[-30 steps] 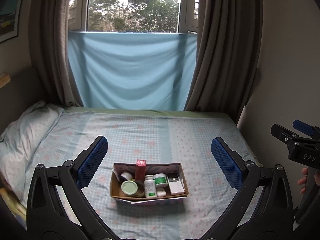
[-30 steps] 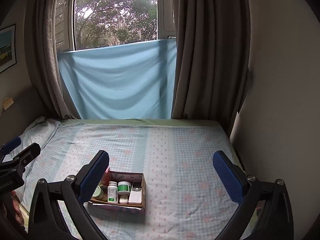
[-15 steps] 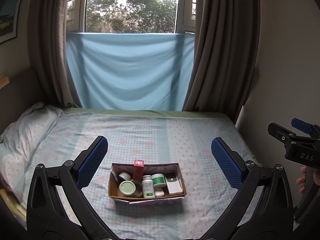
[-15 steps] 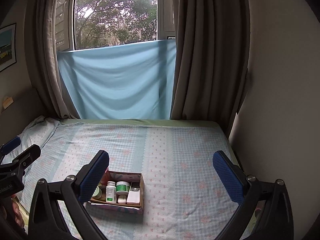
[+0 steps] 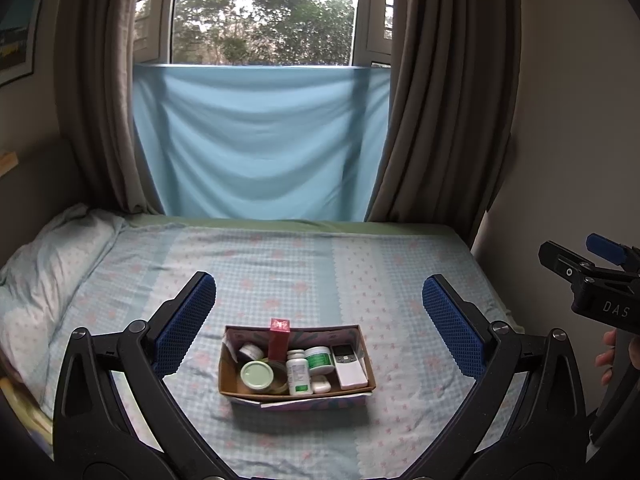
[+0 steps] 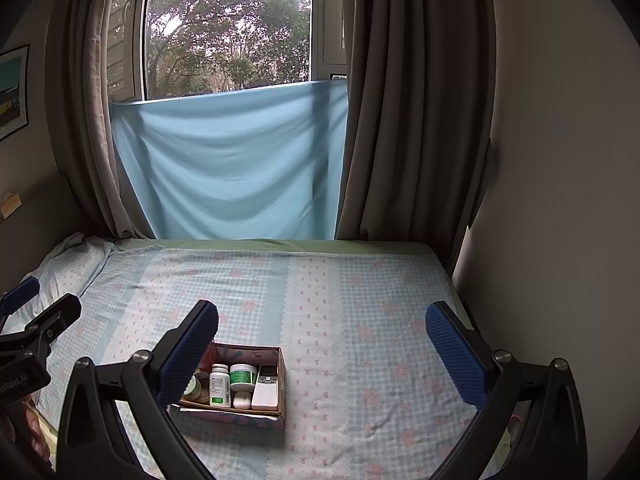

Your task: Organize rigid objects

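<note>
One box (image 5: 297, 397) holds two jars, one bottle (upright) (image 5: 298, 373).

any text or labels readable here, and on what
"DAS" on the right gripper body, seen from the left wrist view.
"Robot.AI", partly cut off, on the left gripper body, seen from the right wrist view.
Labels on the white bottle and green jar: too small to read.

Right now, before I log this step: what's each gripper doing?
Left gripper: open, holding nothing, above the box.
Right gripper: open, holding nothing.
</note>
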The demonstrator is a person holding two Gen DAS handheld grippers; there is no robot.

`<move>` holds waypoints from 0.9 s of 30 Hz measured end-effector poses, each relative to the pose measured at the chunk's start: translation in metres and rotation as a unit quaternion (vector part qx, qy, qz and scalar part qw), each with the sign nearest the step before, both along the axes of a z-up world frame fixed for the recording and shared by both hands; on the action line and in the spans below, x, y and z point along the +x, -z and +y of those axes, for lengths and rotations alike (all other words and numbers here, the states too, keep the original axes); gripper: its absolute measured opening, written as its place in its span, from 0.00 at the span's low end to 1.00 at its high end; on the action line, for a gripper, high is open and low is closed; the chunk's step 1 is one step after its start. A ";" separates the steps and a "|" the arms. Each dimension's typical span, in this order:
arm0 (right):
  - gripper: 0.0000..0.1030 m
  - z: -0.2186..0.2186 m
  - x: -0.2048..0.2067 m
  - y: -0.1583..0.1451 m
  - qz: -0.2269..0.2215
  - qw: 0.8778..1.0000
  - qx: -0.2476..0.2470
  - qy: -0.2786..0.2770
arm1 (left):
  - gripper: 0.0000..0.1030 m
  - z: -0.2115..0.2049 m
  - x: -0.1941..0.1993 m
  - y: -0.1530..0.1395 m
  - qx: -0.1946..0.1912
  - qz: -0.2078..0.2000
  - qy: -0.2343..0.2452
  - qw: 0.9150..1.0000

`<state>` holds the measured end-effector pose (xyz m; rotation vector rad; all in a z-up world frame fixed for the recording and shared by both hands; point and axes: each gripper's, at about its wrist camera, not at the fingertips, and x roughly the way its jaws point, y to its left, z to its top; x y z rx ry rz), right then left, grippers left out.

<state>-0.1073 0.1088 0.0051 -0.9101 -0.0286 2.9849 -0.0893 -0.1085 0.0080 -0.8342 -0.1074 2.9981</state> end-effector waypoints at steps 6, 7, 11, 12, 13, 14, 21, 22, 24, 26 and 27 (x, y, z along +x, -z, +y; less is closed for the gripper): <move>1.00 -0.001 0.000 0.000 0.002 1.000 -0.001 0.007 | 1.00 0.000 0.002 0.001 -0.001 0.004 0.006 1.000; 1.00 -0.002 0.000 0.000 0.002 1.000 -0.002 0.008 | 1.00 0.000 0.003 0.001 0.000 0.005 0.008 1.000; 1.00 -0.004 0.001 0.000 0.003 1.000 -0.001 0.013 | 1.00 0.001 0.003 0.000 -0.004 0.004 0.012 1.000; 1.00 -0.004 0.002 -0.001 0.003 1.000 -0.001 0.014 | 1.00 0.001 0.003 0.000 -0.005 0.004 0.013 1.000; 1.00 -0.004 0.002 -0.001 0.003 1.000 -0.002 0.015 | 1.00 0.001 0.004 0.000 -0.005 0.004 0.013 1.000; 1.00 -0.005 0.003 -0.001 0.004 1.000 -0.002 0.016 | 1.00 0.001 0.004 0.000 -0.005 0.005 0.013 1.000; 1.00 -0.005 0.009 -0.003 0.008 1.000 -0.002 0.025 | 1.00 0.003 0.005 -0.001 -0.011 0.006 0.012 1.000; 1.00 -0.005 0.009 -0.003 0.008 1.000 -0.002 0.026 | 1.00 0.003 0.005 -0.001 -0.014 0.006 0.013 1.000; 1.00 -0.005 0.010 -0.004 0.008 1.000 -0.003 0.028 | 1.00 0.004 0.006 -0.002 -0.017 0.008 0.014 1.000; 1.00 -0.006 0.010 -0.004 0.009 1.000 -0.003 0.030 | 1.00 0.002 0.009 -0.003 -0.008 0.014 0.015 1.000; 1.00 -0.007 0.011 -0.004 0.009 0.999 -0.003 0.030 | 1.00 0.001 0.010 -0.003 -0.001 0.017 0.015 1.000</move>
